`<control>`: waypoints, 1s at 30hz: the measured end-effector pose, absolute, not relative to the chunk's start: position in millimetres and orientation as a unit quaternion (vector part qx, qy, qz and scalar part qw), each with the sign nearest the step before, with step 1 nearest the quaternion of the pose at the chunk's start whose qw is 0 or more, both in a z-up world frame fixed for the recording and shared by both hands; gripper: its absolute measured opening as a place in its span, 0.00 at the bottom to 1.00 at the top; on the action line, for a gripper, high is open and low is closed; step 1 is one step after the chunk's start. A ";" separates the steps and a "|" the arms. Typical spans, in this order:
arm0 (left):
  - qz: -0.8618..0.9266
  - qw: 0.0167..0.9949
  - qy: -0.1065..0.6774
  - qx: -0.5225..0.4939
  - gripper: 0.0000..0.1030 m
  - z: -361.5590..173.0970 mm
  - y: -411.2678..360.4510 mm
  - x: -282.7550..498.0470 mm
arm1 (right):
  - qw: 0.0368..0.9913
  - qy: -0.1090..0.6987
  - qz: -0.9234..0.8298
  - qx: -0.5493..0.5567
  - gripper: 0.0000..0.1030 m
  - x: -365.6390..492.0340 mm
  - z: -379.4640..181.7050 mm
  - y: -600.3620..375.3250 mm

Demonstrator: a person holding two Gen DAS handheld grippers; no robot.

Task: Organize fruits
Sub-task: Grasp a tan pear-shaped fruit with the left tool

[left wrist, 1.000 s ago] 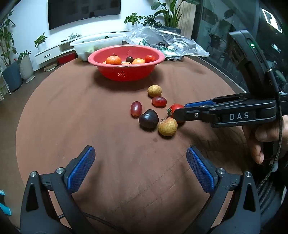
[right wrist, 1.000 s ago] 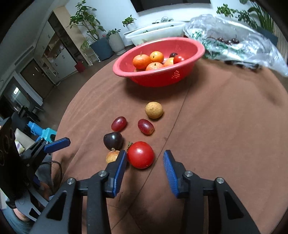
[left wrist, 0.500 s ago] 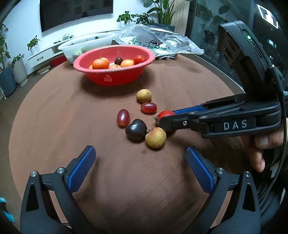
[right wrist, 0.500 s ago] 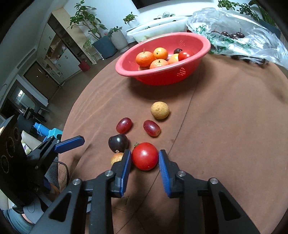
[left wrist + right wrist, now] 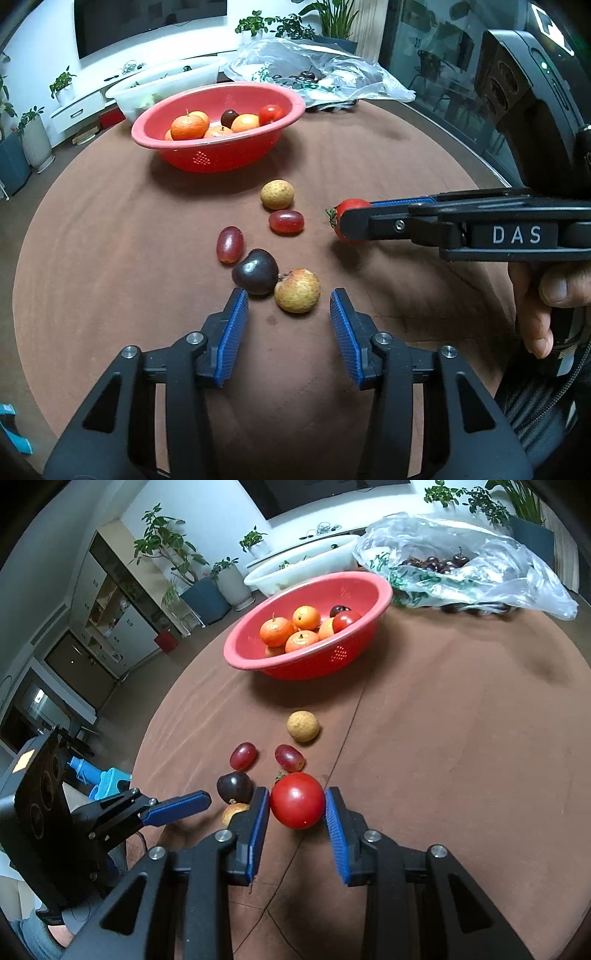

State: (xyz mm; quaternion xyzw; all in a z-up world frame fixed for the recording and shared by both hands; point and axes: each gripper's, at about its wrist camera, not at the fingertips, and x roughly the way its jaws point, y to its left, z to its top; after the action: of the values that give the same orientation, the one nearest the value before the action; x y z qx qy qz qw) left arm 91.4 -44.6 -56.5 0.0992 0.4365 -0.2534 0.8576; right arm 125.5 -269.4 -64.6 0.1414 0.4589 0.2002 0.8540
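Brown cloth covers the round table [image 5: 110, 206] in this plant-filled living room, with the red bowl [image 5: 218, 155] of oranges toward the far side and a plastic bag [image 5: 480, 554] of cherries behind it. A second ago my right claw [image 5: 297, 808] stood wide around the tomato [image 5: 297, 800]; now its blue pads are clamped on both flanks of it, and in the left view the tomato appears to be carried clear of the other loose fruit, though I cannot tell whether it is off the cloth. My left claw [image 5: 288, 306] has meanwhile narrowed and come forward, its pads still apart and not touching anything, with the yellowish fruit [image 5: 297, 290] just ahead between them and the dark plum [image 5: 255, 271] beside its left pad. Two red grapes [image 5: 286, 221] and a tan round fruit [image 5: 277, 194] lie beyond. I judge the tomato ready to go to the bowl, with the yellowish fruit next.
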 end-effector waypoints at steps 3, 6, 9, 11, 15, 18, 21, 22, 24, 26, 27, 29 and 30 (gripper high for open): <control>-0.249 0.855 0.444 0.103 0.43 -60.8 -48.9 94.7 | 0.855 0.455 0.200 0.144 0.33 123.6 -64.0 -270.3; -0.245 0.851 0.452 0.107 0.43 -65.2 -54.2 98.7 | 0.856 0.453 0.201 0.146 0.33 123.7 -63.9 -270.8; -0.241 0.853 0.449 0.112 0.43 -64.1 -59.3 102.8 | 0.857 0.451 0.201 0.149 0.33 122.1 -63.5 -273.6; -0.238 0.855 0.446 0.113 0.43 -62.7 -60.8 105.9 | 0.857 0.449 0.203 0.150 0.33 120.6 -63.4 -274.1; -0.236 0.857 0.442 0.122 0.29 -61.6 -62.8 106.2 | 0.859 0.446 0.204 0.145 0.33 118.0 -63.7 -273.5; -0.236 0.857 0.440 0.131 0.27 -63.4 -65.0 102.5 | 0.860 0.444 0.204 0.147 0.33 116.5 -63.0 -273.9; -0.231 0.856 0.437 0.149 0.27 -67.1 -69.4 98.3 | 0.861 0.442 0.202 0.147 0.33 115.8 -62.3 -274.8; -0.230 0.857 0.437 0.150 0.27 -68.1 -69.4 97.8 | 0.862 0.441 0.202 0.147 0.33 115.3 -62.2 -275.1; -0.232 0.857 0.438 0.140 0.26 -67.3 -66.0 98.9 | 0.863 0.440 0.201 0.148 0.33 114.3 -61.5 -275.6; -0.234 0.857 0.439 0.132 0.26 -66.4 -61.7 99.0 | 0.864 0.438 0.200 0.148 0.33 113.9 -61.1 -276.2; -0.234 0.857 0.440 0.130 0.26 -66.1 -59.5 98.4 | 0.864 0.438 0.200 0.149 0.33 113.5 -61.4 -276.9; -0.234 0.857 0.443 0.120 0.26 -65.8 -54.2 96.7 | 0.864 0.438 0.199 0.152 0.33 113.2 -61.7 -278.1; -0.235 0.857 0.443 0.116 0.26 -65.5 -52.3 95.7 | 0.864 0.438 0.198 0.153 0.33 113.0 -62.1 -278.7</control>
State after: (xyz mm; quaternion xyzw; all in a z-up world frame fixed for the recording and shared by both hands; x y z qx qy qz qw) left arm 95.7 -52.3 -65.5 0.1165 0.4434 -0.2353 0.8570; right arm 113.0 -278.7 -62.1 0.1533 0.4377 0.1981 0.8635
